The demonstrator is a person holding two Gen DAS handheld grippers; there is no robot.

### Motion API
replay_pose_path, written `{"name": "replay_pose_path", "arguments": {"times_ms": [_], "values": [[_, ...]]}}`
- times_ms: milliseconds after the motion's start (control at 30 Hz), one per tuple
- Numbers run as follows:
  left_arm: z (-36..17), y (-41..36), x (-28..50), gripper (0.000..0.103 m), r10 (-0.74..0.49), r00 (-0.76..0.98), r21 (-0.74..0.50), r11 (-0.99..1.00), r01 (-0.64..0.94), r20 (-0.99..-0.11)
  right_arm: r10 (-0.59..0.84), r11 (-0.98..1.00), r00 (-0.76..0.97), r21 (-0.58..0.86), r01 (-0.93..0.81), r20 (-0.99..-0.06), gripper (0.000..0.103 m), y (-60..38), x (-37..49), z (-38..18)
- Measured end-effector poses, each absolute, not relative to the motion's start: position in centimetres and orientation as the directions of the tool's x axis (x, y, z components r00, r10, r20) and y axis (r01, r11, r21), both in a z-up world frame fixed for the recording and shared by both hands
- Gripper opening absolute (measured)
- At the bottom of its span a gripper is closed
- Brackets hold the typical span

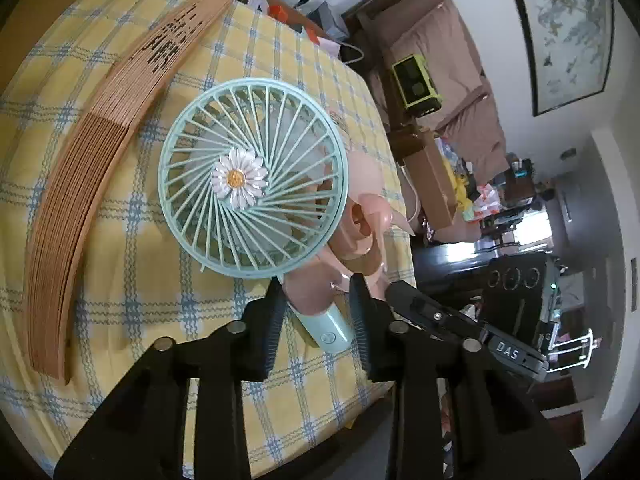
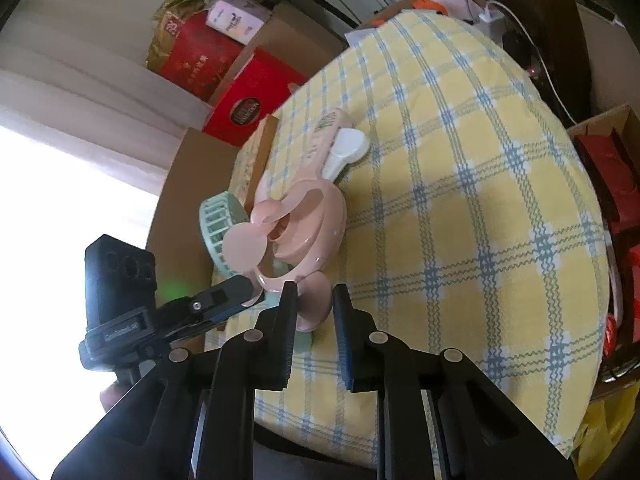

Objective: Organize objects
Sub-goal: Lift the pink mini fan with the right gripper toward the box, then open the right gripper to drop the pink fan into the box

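Note:
A mint-green hand fan (image 1: pixel 252 192) with a daisy at its hub lies on the yellow checked tablecloth (image 1: pixel 120 280). My left gripper (image 1: pixel 318 292) is shut on its handle (image 1: pixel 330 330). A pink eared fan (image 2: pixel 304 216) with a white-and-pink handle (image 2: pixel 344 152) lies partly under the green fan (image 2: pixel 216 220). One pink lobe (image 2: pixel 316 304) sits between the pads of my right gripper (image 2: pixel 314 292), which is shut on it. In the left wrist view the pink fan (image 1: pixel 360 220) shows beside the green grille, with a right gripper finger (image 1: pixel 416 300) just past it.
A folded wooden slat fan (image 1: pixel 80 200) lies along the cloth's left side. The table edge runs close on the right, with a brown sofa (image 1: pixel 440 60) and clutter beyond. Red boxes (image 2: pixel 248 96) are stacked behind the table. Open cloth (image 2: pixel 480 200) spreads right of the pink fan.

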State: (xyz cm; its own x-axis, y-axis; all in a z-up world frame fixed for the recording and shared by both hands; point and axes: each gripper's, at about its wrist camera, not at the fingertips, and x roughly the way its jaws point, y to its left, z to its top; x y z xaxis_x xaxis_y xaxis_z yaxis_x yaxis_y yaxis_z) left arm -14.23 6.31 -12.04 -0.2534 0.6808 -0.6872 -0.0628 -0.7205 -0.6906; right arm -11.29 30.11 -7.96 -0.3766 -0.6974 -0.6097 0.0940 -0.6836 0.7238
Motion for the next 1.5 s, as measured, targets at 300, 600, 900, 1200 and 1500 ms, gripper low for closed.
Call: {"name": "replay_pose_path", "arguments": {"times_ms": [300,600,900,1200,1500], "values": [[-9.5,6.6,-13.3,0.023,0.671,-0.300,-0.662,-0.735,-0.147,-0.678,-0.678,-0.709,-0.416,0.688,0.154,-0.606,0.018,30.4,-10.4,-5.6],[-4.4,5.6,-12.0,0.023,0.675,-0.373,-0.650,-0.730,-0.213,-0.636,-0.692,-0.703,-0.441,0.672,0.233,-0.571,0.018,28.9,-10.3,-0.5],[0.2,-0.3,-9.3,0.023,0.629,-0.490,-0.616,-0.758,-0.214,-0.603,-0.749,-0.658,-0.394,0.668,0.348,-0.532,0.018,22.6,-10.5,3.1],[1.3,-9.5,-6.9,0.023,0.575,-0.585,-0.639,-0.760,-0.123,-0.572,-0.792,-0.607,-0.297,0.643,0.466,-0.533,0.018,12.4,-11.3,4.4],[-0.2,-18.5,-5.0,0.023,0.505,-0.637,-0.651,-0.759,-0.007,-0.583,-0.807,-0.563,-0.188,0.635,0.529,-0.560,0.018,2.7,-11.7,3.1]]}}
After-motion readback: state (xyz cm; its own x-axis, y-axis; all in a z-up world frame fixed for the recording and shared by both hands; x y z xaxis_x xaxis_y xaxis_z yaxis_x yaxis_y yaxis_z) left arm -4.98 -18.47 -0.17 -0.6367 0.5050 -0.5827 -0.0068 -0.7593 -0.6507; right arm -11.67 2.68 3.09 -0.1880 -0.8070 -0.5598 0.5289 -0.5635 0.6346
